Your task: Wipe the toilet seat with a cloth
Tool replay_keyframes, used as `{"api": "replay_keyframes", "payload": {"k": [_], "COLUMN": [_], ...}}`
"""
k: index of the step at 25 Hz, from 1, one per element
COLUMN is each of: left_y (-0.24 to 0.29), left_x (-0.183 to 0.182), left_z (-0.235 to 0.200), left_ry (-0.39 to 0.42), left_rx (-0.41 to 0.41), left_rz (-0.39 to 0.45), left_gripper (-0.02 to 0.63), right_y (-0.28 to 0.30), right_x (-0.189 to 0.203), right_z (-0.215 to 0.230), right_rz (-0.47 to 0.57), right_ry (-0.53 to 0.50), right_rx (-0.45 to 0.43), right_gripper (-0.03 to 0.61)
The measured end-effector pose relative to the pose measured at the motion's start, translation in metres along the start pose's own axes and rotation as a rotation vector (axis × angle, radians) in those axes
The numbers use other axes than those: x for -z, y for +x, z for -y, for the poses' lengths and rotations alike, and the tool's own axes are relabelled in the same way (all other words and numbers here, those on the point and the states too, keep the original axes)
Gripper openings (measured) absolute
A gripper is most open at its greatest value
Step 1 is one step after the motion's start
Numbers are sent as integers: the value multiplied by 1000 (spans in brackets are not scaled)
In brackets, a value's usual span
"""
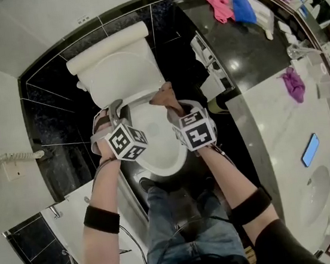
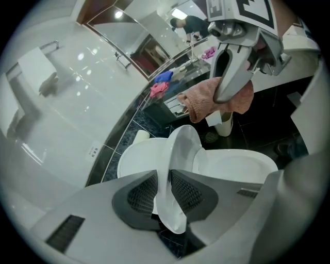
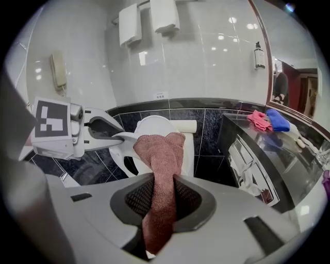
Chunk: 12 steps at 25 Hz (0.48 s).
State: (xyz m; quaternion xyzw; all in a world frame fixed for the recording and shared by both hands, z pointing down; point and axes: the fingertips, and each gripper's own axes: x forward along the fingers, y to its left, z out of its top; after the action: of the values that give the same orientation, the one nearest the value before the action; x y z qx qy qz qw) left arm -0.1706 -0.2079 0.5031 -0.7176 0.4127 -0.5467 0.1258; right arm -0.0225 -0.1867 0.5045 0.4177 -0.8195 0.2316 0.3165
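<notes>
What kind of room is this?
A bathroom, maybe a hotel's. There is a toilet, a long counter with a sink, and towels hung on the tiled wall.

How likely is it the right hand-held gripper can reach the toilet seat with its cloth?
Probably yes. The right hand-held gripper, shut on the cloth, is close beside the toilet seat, which the left hand-held gripper holds raised; nothing shows between them.

Toilet seat (image 2: 180, 149) tilted up, edge-on, blocks way to tank (image 1: 106, 51). Bowl (image 1: 154, 143) open from above. R side: desk (image 1: 273, 126) near, narrow gap. L side: black tiles (image 1: 54, 113) near.
</notes>
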Motion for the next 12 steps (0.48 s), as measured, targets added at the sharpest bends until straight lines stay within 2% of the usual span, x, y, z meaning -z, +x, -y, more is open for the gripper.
{"api": "replay_keyframes", "payload": {"k": [5, 12], "left_y": [-37, -67], "left_x": [4, 16], "left_z": [67, 166], "left_ry": [-62, -22], "left_rx": [7, -27], "left_rz": [-7, -59], "left_gripper": [86, 95], "right_y": [-20, -47], "right_x": [39, 86], "right_z": [5, 9], "right_rz": [-18, -22], "right_ry": [-29, -54], "right_rx": [-9, -63], "right_gripper": [104, 104]}}
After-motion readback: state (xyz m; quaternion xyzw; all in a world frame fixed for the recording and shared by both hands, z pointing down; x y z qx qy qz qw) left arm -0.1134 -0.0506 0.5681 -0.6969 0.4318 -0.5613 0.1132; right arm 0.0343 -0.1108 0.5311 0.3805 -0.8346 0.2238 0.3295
